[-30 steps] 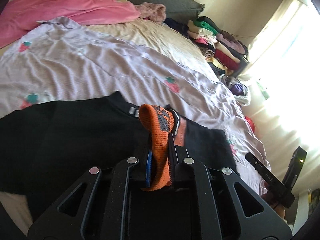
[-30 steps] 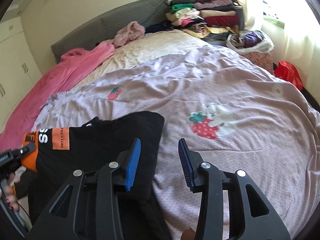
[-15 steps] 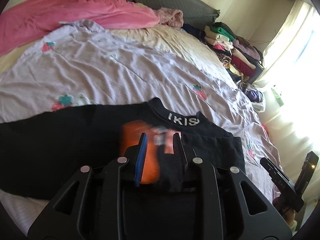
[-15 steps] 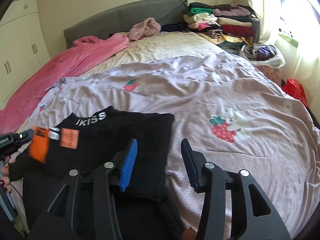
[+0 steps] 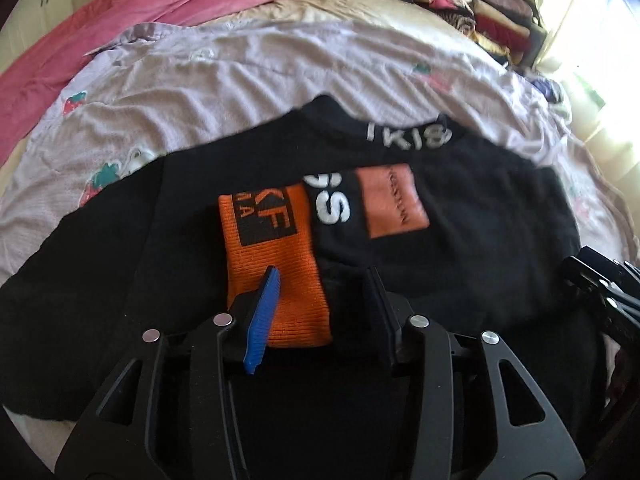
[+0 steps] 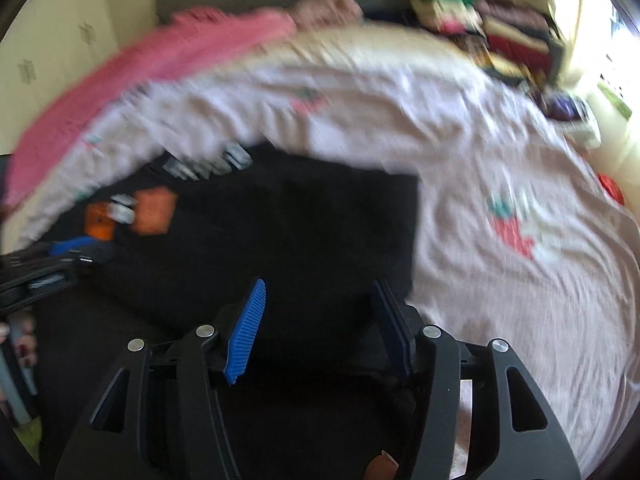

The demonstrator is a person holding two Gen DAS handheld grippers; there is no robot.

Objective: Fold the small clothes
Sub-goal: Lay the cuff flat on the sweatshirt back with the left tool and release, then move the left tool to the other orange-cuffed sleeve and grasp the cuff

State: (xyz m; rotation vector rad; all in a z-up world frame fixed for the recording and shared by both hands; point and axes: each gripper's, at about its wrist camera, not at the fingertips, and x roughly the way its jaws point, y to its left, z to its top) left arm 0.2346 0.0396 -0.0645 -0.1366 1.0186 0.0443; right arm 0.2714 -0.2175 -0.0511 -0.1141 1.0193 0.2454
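Letting go a second after pinching it, the left gripper (image 5: 318, 286) spread open, leaving the orange cuff (image 5: 276, 264) folded across the black sweater (image 5: 480, 232) on the bed (image 5: 240, 76), while the right gripper (image 6: 320, 308) widened, seemingly empty through blur.

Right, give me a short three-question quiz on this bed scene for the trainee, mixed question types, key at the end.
1. True or false: the orange cuff lies on top of the black sweater.
2. Multiple choice: what is between the jaws of the right gripper? A) a pink blanket B) nothing gripped, only black fabric below C) a red bag
3. Fill in: the stack of folded clothes sits at the far ______ corner of the left wrist view.

Key:
1. True. The left gripper has its jaws opening, with the cuff lying loose beneath them.
2. B. Its jaws are opening too.
3. Right.
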